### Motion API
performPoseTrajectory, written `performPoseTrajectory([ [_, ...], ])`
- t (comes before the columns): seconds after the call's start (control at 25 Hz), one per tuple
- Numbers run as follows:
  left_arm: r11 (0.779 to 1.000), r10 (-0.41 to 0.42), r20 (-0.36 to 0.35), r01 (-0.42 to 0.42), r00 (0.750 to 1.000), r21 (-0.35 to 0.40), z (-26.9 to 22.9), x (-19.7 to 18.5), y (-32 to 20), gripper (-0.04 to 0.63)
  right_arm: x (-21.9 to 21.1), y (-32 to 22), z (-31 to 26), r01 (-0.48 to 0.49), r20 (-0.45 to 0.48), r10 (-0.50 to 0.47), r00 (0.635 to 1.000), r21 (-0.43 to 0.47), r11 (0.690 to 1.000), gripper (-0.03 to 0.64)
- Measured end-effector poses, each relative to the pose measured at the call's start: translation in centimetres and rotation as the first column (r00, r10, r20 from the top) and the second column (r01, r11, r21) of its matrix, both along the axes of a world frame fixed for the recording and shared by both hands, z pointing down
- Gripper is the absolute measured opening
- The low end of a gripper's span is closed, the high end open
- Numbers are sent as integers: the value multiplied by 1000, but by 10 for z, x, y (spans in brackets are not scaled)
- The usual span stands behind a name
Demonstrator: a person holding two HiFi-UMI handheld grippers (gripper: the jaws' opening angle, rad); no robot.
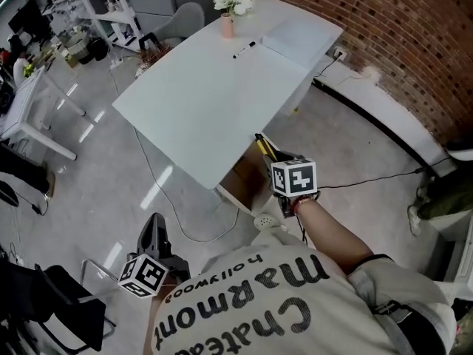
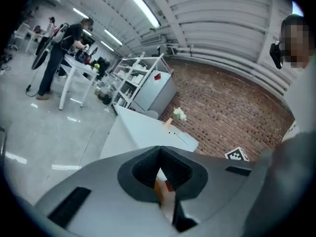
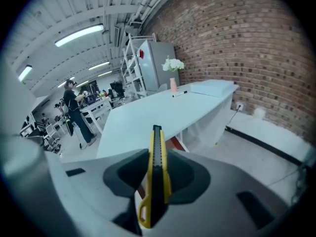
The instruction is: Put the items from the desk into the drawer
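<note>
A yellow box cutter (image 3: 156,172) stands on edge between the jaws of my right gripper (image 3: 157,179), which is shut on it. In the head view this gripper (image 1: 275,157) holds the cutter (image 1: 264,145) over a brown drawer (image 1: 247,177) that shows under the near edge of the white desk (image 1: 199,102). On the desk's far end lie a black marker pen (image 1: 244,49), a pink vase of white flowers (image 1: 230,9) and a flat white pad (image 1: 295,35). My left gripper (image 1: 154,231) hangs low by the person's left side, shut with nothing in it (image 2: 160,169).
A white cable (image 1: 159,191) runs over the floor under the desk. A grey chair (image 1: 181,21) stands behind the desk, and a brick wall (image 1: 384,43) runs along the right. Other white tables (image 1: 29,109) stand at the left, and people stand far off (image 2: 59,58).
</note>
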State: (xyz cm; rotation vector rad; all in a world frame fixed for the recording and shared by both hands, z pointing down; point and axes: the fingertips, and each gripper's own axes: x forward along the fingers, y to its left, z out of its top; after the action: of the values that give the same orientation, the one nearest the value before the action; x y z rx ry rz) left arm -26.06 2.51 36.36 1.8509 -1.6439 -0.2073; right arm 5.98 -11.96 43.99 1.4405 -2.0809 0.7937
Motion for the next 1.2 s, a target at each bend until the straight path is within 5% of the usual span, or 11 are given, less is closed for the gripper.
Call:
performPoseTrajectory([
  [0.36,976,169,-9,-168,986,-138,66,34,7,2,13,72,69,-167,131,196,972,-207,964,123],
  [0.68,928,220,-92,-238,971,-286,150,96,-14,2,7,82,158,-106,146,178,973,-403,909,123],
  [1.0,895,198,-74,-211,977,-393,211,137,-20,2,6,56,231,123,64,-106,992,-477,870,123],
  [1.12,898,165,-74,-181,984,-400,217,145,-27,2,-3,46,253,276,13,-306,952,-472,837,123],
  [1.2,900,125,-88,-150,988,-409,218,147,-29,2,-12,44,266,398,-31,-465,885,-471,788,123],
])
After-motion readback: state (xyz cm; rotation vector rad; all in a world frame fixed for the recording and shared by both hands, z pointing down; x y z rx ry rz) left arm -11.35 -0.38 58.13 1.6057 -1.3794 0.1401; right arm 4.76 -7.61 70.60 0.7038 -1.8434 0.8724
